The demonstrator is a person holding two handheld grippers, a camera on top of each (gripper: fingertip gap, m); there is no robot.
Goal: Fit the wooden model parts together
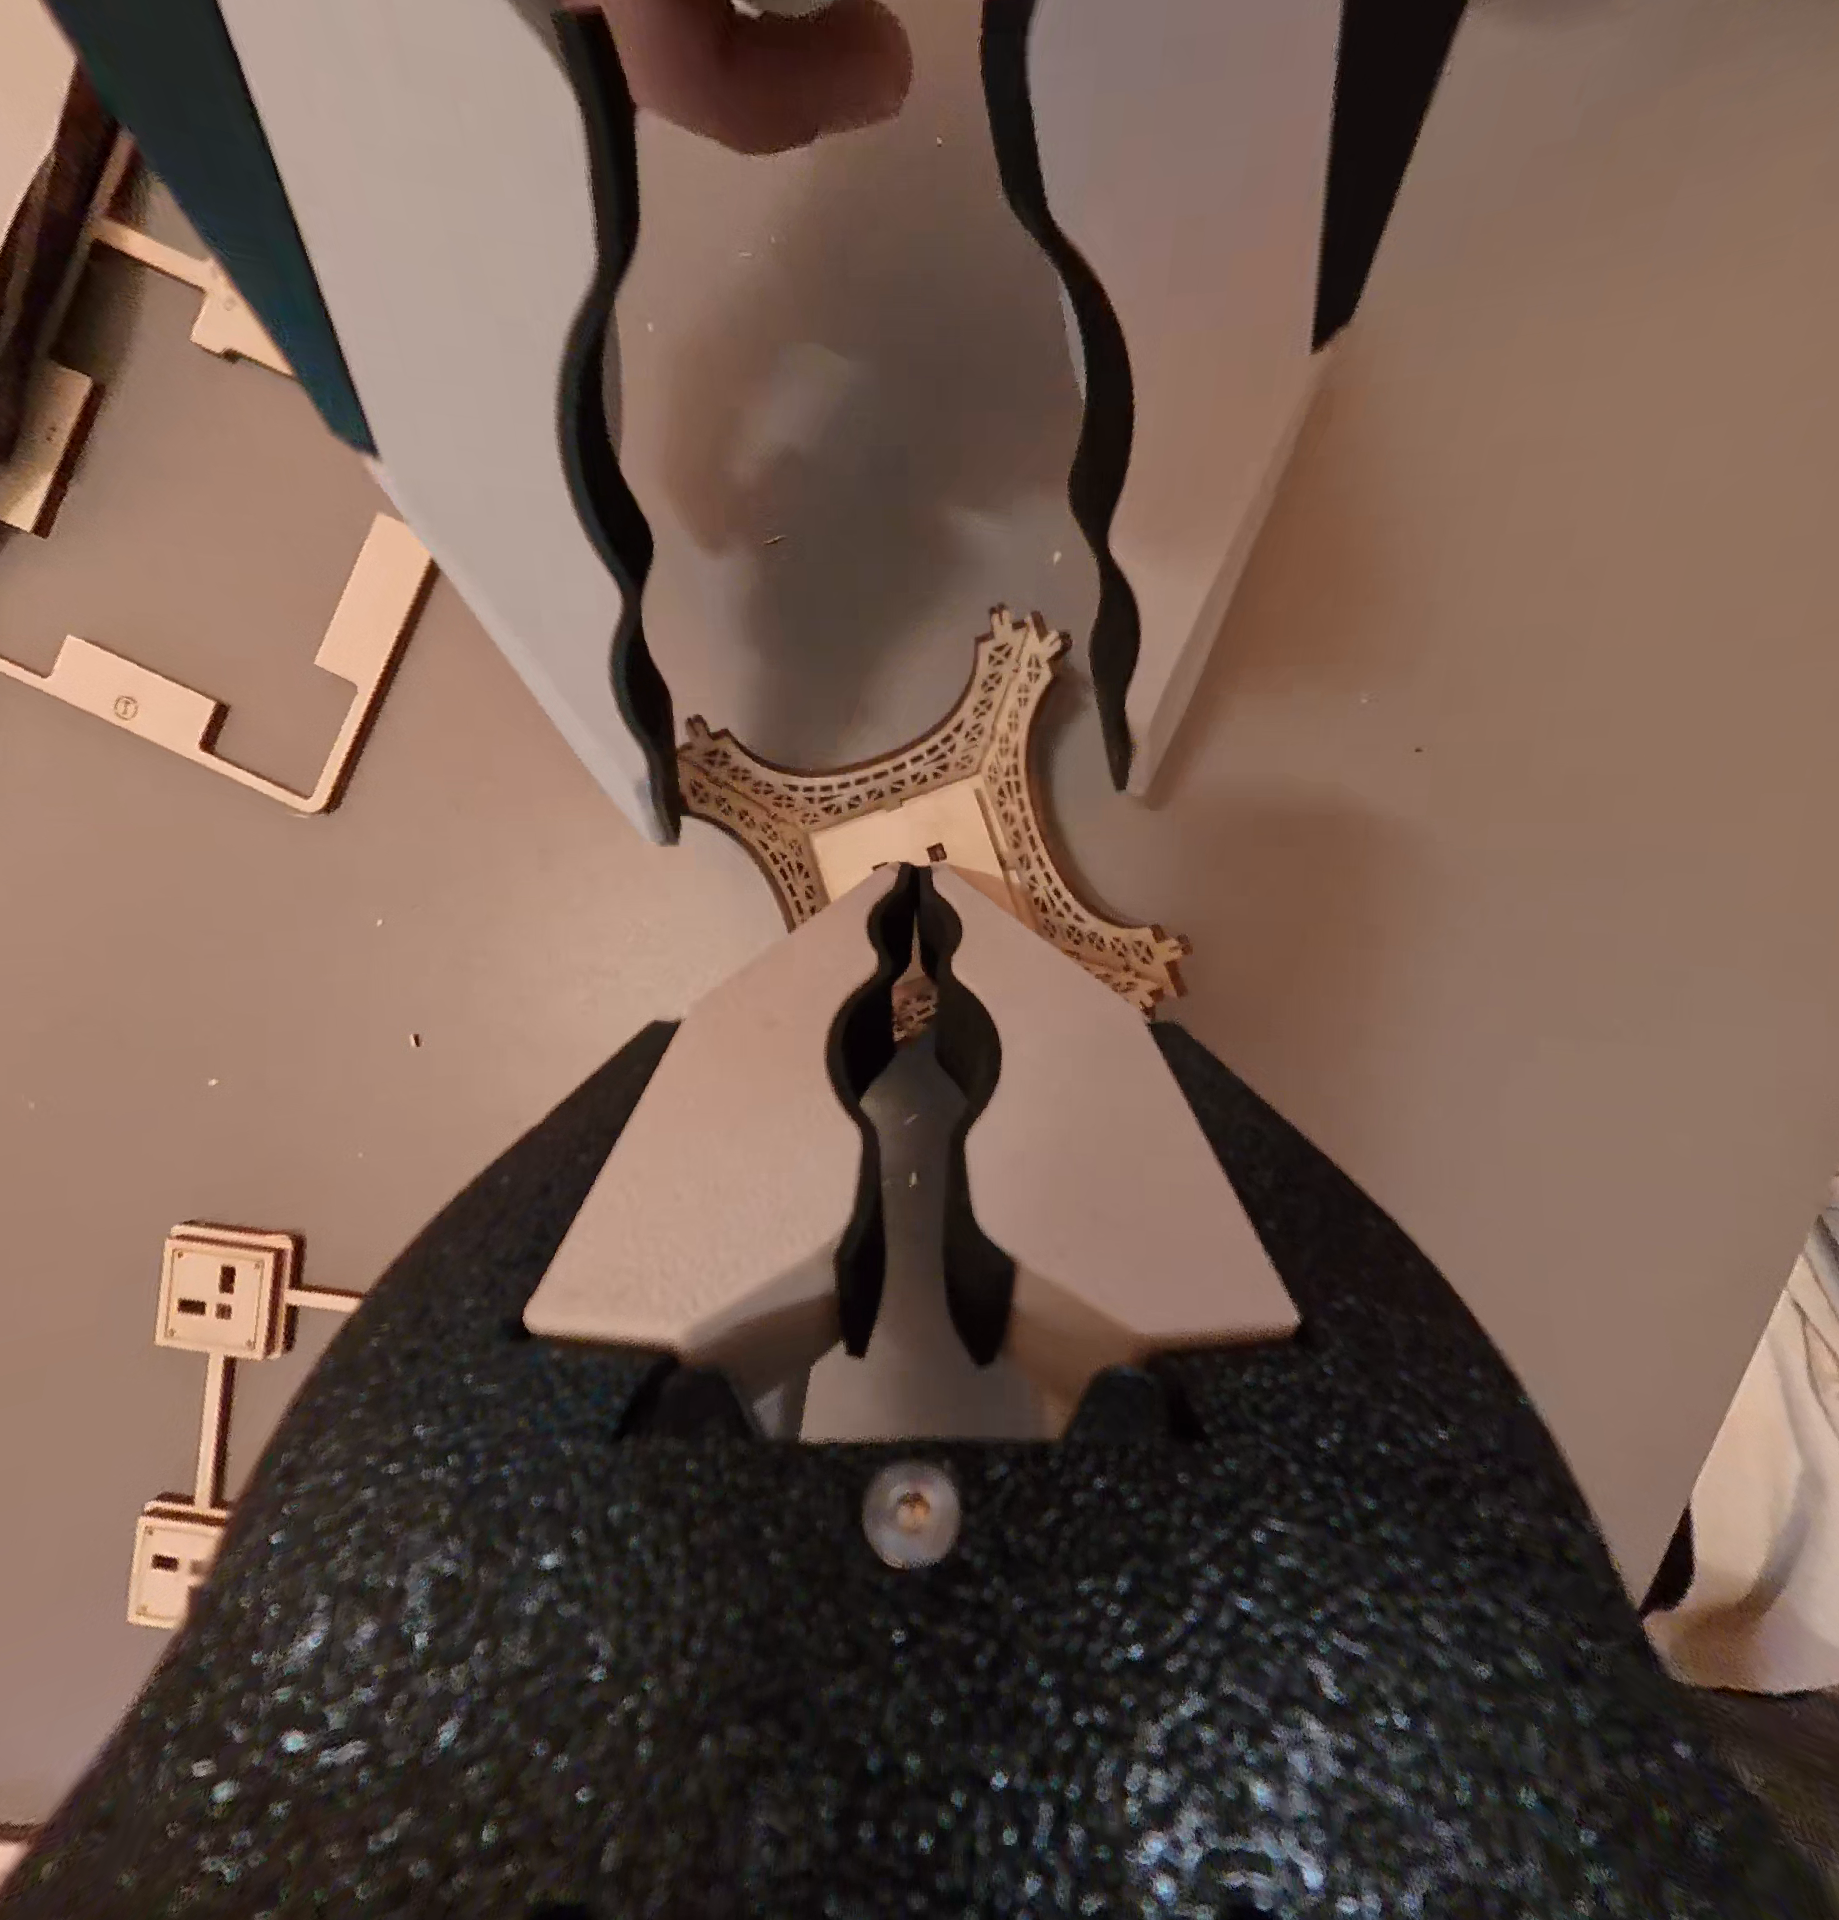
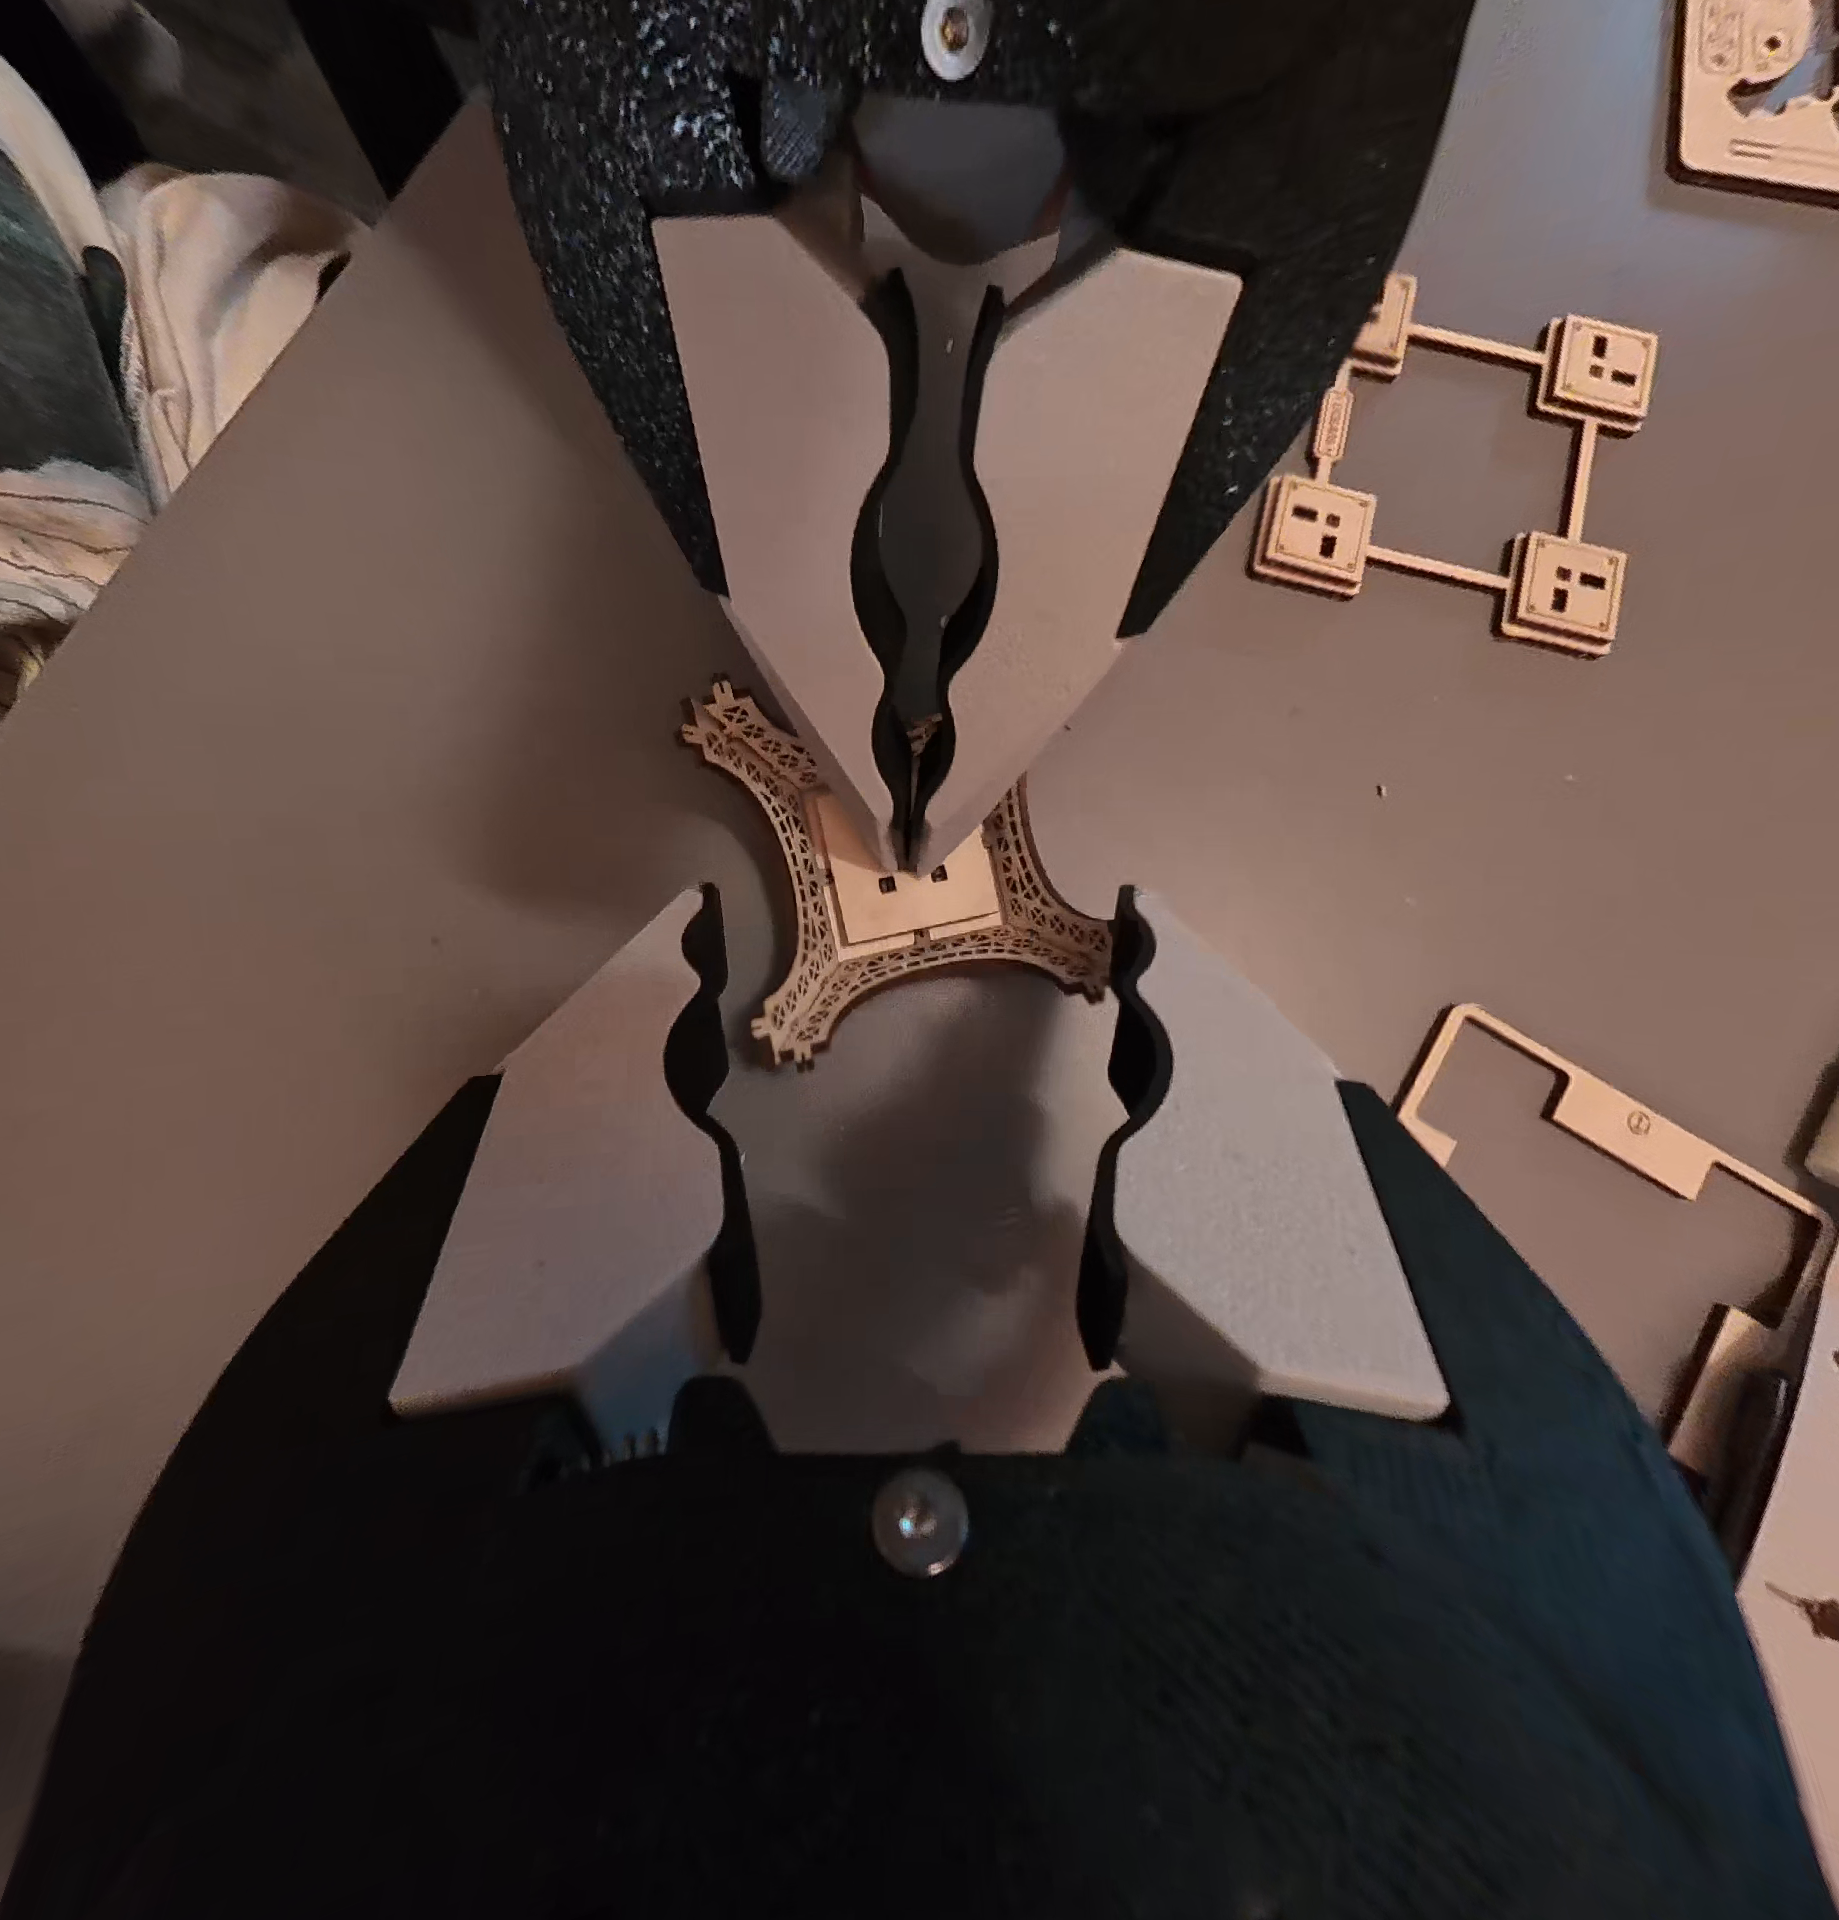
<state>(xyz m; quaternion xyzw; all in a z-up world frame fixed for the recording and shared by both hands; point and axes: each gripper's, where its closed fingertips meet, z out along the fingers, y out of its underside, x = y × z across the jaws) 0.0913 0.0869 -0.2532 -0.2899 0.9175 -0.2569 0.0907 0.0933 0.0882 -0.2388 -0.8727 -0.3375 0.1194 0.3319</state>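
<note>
Left gripper (image 1: 910, 873): clenched, tips pinching a small lattice piece (image 2: 920, 732), mostly hidden between its pads.
Right gripper (image 2: 920, 914): released, jaws wide apart, holding nothing.
Tower base (image 2: 930, 904): flat on the bench (image 2: 1414, 883), four lattice legs splayed, slotted square plate in the middle.
Key relation: left gripper tips sit right over the plate slots; right gripper faces it from the opposite side, jaws flanking the base.
Nearer: left, I judge.
Elsewhere: square foot frame (image 2: 1455, 478) and emptied cut-out sheet (image 1: 219, 634), well apart.
Hard to tell: pinched piece's shape; whether it touches a slot.
</note>
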